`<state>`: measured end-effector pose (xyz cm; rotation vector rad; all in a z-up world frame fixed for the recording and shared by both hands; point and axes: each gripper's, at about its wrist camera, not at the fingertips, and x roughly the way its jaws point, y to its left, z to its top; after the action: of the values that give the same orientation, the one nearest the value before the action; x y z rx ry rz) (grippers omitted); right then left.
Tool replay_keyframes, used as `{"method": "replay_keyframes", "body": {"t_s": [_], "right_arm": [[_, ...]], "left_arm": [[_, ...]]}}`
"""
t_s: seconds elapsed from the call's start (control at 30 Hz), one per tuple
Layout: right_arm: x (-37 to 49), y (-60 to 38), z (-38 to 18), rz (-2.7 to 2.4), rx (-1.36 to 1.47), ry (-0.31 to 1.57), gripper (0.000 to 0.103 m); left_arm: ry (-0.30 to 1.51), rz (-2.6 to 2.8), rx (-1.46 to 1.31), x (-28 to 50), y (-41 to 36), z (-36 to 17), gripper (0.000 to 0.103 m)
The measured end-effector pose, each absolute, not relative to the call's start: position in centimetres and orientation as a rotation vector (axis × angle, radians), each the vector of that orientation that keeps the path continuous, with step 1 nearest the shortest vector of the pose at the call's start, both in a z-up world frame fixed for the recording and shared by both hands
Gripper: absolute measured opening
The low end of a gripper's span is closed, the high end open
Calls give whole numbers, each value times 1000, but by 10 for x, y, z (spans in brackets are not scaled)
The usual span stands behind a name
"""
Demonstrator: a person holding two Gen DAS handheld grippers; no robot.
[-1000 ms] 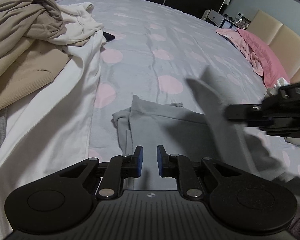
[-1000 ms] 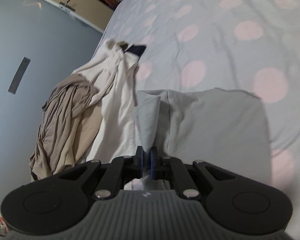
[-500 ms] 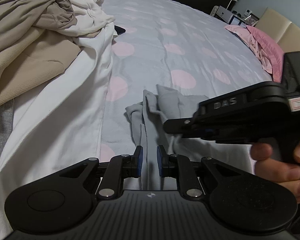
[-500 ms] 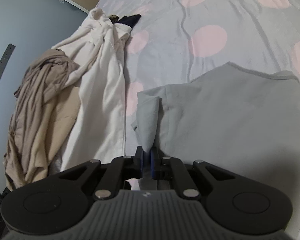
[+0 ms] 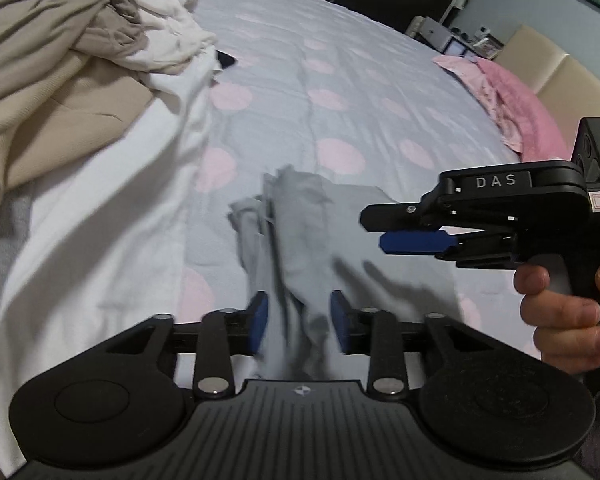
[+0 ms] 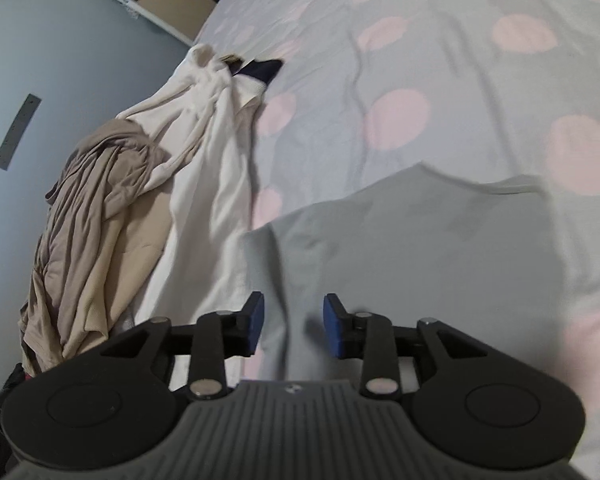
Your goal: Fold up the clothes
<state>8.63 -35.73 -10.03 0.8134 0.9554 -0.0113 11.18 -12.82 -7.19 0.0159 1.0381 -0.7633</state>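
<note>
The gray shirt [image 5: 300,240] is lying in the middle of the frame on the spotted bed [image 5: 320,80]. Your left tongs [image 5: 299,326] are opening, with a loose fold of shirt between the pads. Your right tongs [image 6: 294,330] are opening too, cloth between them. Beige clothes [image 5: 40,60] are piling up at the upper left.

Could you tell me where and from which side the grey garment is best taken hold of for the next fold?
Probably the bunched edge of the grey garment, on its side nearest the white garment. That edge stands up in thick ridges, while the rest lies flat. Come from the near side, fingers angled down; the left gripper already straddles it, jaws opening.
</note>
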Motion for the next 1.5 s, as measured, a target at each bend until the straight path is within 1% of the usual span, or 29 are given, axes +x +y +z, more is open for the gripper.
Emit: {"method": "replay_keyframes", "body": {"t_s": [0.07,0.13,0.2,0.37,0.4,0.43,0.5,0.6,0.73,0.83,0.87,0.93,1.07,1.2,1.37,1.5], "right_arm": [[72,-364,-94,-47,789,952,37],[56,-370,-90,-75,761,950,37],[38,-373,-88,-92,724,961,37],[-7,-376,-92,-115,636,1011,37],[-16,-376,-94,-122,616,1024,37],[-23,-375,-96,-121,598,1033,37],[-38,-373,-101,-119,563,1051,37],[-56,-366,-114,-98,523,1086,37],[-80,-358,-135,-87,489,1131,37],[-94,-358,-135,-67,493,1111,37],[-98,-358,-133,-59,490,1100,37],[-107,-355,-127,-61,462,1073,37],[-121,-344,-123,-62,348,1051,39],[-135,-329,-132,-42,225,1051,39],[-150,-316,-147,-5,167,1071,40],[-155,-306,-149,20,111,1045,41]], "left_arm": [[1031,-777,23,105,-131,-73,41],[1032,-784,54,100,-136,-77,39],[1042,-787,98,95,-143,-85,31],[1074,-778,155,88,-150,-100,30],[1071,-777,164,87,-150,-102,19],[1071,-776,175,88,-151,-104,12],[1099,-759,190,90,-150,-110,10],[1113,-751,199,91,-147,-116,10],[1117,-736,167,90,-137,-110,19],[1114,-738,146,81,-125,-99,20],[1116,-748,143,76,-121,-97,21],[1127,-763,150,65,-114,-94,28],[1157,-788,187,44,-104,-99,29],[1183,-817,194,31,-96,-108,29],[1179,-813,234,22,-96,-116,29],[1181,-805,242,22,-98,-122,29]]}}
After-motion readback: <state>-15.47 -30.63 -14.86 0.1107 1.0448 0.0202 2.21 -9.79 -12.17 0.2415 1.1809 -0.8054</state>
